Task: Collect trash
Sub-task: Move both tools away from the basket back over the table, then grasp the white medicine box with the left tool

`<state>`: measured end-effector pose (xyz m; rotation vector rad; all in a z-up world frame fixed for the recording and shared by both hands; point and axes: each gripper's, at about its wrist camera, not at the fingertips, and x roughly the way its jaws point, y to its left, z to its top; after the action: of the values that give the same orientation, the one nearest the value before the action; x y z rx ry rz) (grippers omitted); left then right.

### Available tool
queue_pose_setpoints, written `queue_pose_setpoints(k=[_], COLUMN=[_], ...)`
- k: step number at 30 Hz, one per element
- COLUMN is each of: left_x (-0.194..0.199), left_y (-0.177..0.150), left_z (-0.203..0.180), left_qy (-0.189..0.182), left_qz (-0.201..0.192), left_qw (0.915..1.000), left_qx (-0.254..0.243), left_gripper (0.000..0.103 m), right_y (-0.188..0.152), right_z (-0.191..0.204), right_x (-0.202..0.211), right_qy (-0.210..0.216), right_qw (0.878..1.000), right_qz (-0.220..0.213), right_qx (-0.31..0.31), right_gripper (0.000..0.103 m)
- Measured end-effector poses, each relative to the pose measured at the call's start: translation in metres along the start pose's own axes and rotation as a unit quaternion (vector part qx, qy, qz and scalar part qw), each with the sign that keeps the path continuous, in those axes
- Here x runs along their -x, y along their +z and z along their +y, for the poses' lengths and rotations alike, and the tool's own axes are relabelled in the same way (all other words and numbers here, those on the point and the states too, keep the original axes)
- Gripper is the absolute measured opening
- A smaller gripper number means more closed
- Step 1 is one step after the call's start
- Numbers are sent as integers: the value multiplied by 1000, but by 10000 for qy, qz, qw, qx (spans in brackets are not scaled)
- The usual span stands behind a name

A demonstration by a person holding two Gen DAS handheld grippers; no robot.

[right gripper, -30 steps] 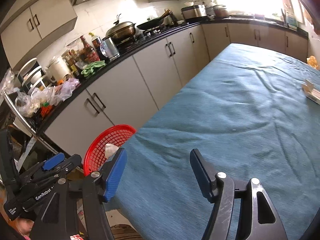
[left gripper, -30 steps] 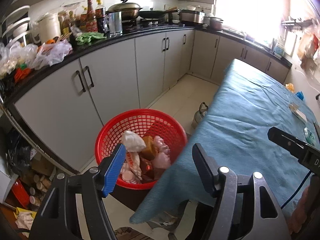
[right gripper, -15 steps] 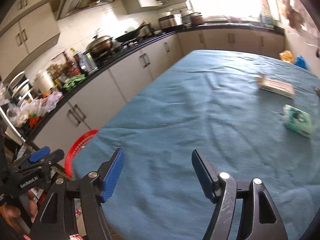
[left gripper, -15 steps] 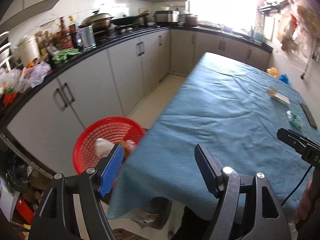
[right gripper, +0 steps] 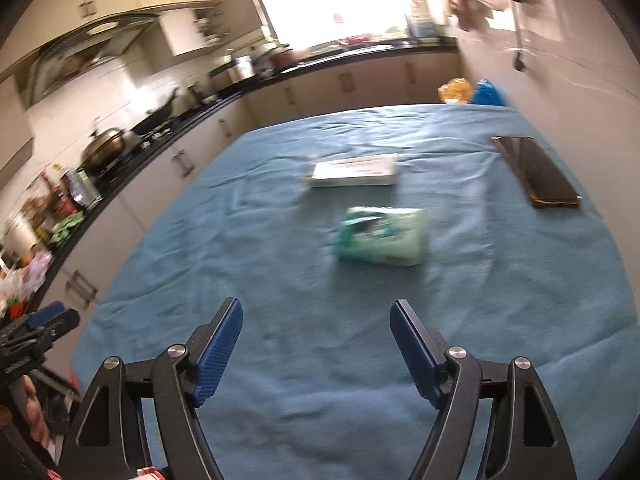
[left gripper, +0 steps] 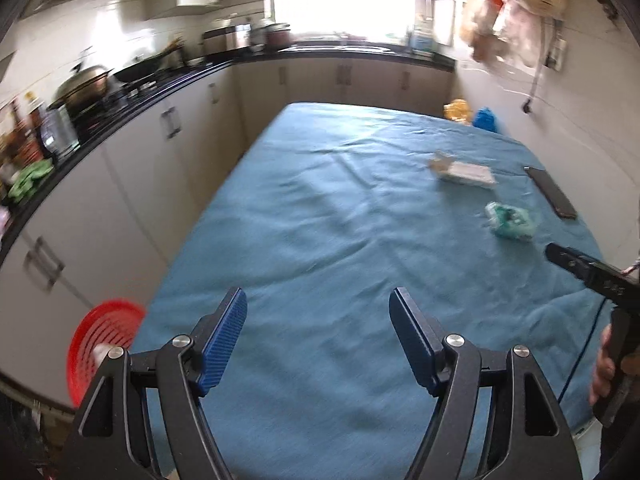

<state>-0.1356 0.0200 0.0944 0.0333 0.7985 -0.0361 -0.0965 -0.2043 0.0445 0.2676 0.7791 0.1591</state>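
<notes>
Both claws now look over the long table covered with a wrinkled blue cloth (left gripper: 320, 240), while a second ago they were turned more to the side, toward the kitchen cupboards and the basket. The left claw (left gripper: 318, 344) stands wide with nothing between its blue ribbed pads, a little wider than one second ago. The right claw (right gripper: 316, 350) is also wide and empty, and its jaws are opening at this moment. The round red plastic basket (left gripper: 106, 344) with trash inside was large in the middle of the left view before; now it is only at the lower left edge, beside the near corner of the table, and partly behind the claw. The things on the cloth were small at the right edge before and now they are much nearer: a soft green and white packet (right gripper: 380, 236) lies in the middle of the right view, ahead of the right claw and apart from it; just behind it lies a flat white cardboard box (right gripper: 352, 172); a dark phone (right gripper: 536, 172) lies near the right edge of the table. At the far corner are a yellow thing and a blue bag (right gripper: 486, 94), blurred. In the left view a hand (left gripper: 604, 364) holds the right claw's handle.
</notes>
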Motion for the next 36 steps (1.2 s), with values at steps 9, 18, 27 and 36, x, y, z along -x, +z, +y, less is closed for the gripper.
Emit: queue_pose_setpoints(k=[9,18,27,36], left_x=[-58,-153,-234,-287], left_y=[80,150,191,189], left_z=[-66,-114,-176,-213], left_qy=[-790,-1596,-1858,-2337], left_qz=[86,705,1057,2044], left_qw=[9961,9846,9749,9361], left_qx=[-384,-61,-628,-1653], left_gripper=[72,72,72,72], right_y=[52,72,64,61], right_z=[-38,-50,-55,-54], right_x=[-39,-90,-91,-90], right_qy=[-137,494,950,1082], right_qw=[9999,9980,9944,9930], right_qz=[13,391,459,465], right_qx=[6,90,65,94], right_gripper=[83,83,90,90])
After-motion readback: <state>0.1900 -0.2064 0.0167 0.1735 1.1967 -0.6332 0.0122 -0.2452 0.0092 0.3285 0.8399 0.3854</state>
